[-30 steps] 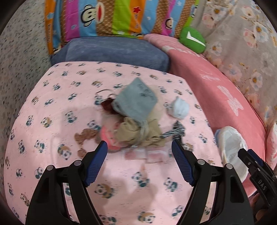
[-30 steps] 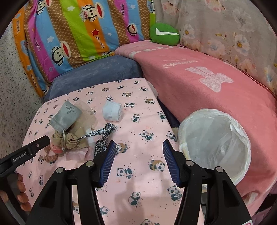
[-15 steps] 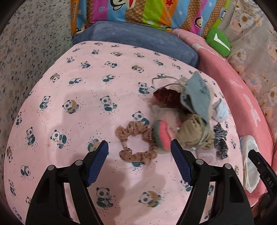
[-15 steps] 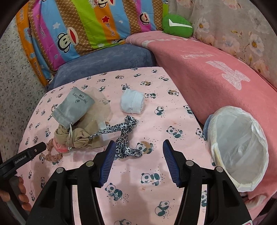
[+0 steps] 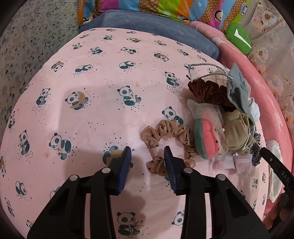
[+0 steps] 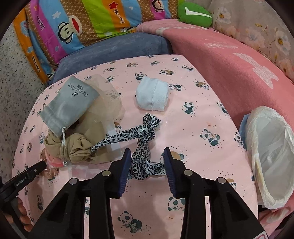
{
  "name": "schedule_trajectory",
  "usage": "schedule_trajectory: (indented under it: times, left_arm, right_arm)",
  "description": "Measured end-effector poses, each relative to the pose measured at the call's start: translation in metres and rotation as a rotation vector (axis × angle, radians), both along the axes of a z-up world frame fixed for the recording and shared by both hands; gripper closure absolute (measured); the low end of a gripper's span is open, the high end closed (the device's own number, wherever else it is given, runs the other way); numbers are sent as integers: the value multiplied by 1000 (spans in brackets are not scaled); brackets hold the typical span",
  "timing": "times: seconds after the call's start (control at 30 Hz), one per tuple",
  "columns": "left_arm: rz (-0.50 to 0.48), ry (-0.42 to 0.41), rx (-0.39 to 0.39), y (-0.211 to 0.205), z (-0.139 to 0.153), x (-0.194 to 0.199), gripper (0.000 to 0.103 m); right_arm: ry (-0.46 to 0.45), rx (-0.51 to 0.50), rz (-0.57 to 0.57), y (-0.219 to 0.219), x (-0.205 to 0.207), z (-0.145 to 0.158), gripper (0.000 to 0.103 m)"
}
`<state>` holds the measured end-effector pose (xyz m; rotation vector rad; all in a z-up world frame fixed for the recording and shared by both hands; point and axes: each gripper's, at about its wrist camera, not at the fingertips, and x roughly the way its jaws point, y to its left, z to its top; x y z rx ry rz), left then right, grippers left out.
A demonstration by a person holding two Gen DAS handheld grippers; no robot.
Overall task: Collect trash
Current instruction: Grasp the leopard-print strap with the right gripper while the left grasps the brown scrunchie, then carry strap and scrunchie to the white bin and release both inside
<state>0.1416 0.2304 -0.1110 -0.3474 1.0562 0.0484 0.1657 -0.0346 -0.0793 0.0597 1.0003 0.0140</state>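
A pile of small items lies on the pink panda sheet (image 5: 91,119). In the left wrist view my left gripper (image 5: 148,156) is open, its fingers around the near edge of a tan polka-dot scrunchie (image 5: 165,139). Beside it lie a watermelon sponge (image 5: 207,139), a dark red scrunchie (image 5: 207,90) and a grey pouch (image 5: 238,88). In the right wrist view my right gripper (image 6: 148,158) is open around a leopard-print ribbon (image 6: 143,147). The grey pouch (image 6: 68,104), a tan cloth (image 6: 77,145) and a white sock ball (image 6: 152,95) lie beyond. A bin with a white liner (image 6: 270,150) stands at the right.
A blue-grey cushion (image 6: 114,47) and a striped monkey-print pillow (image 6: 82,22) lie at the back. A pink blanket (image 6: 229,60) and a green pillow (image 6: 194,13) are at the right. The left gripper's tip (image 6: 27,174) shows at the lower left of the right wrist view.
Both grippers have narrowed and moved forward. The left one swung left from the pile onto the tan scrunchie. The right one closed in on the leopard ribbon.
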Motion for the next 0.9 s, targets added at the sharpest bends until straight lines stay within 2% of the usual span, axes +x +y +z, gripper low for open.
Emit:
schedule_trajectory:
  times: [0.1,0.2,0.33,0.57,0.9]
  left_arm:
    - [-17,2,-20,-2,-1,1,90]
    - [-22,-5,-23,-3,2,-1,93]
    - [-26,-34,-23,-8,15,-6,94]
    - [-64,-113,-19,-28,54,-14,94]
    - [-181,-224,-17,-85,113,-29,95]
  right_arm:
    - [28,0,8,2,3,-9,88]
    - [46,5,24,3,2,-15,100]
    - [22,16,27,0,-4,-6,102]
    - [-62,40,16,-16,-21,33,102]
    - [-190,69,-17,-48,-53,91,102]
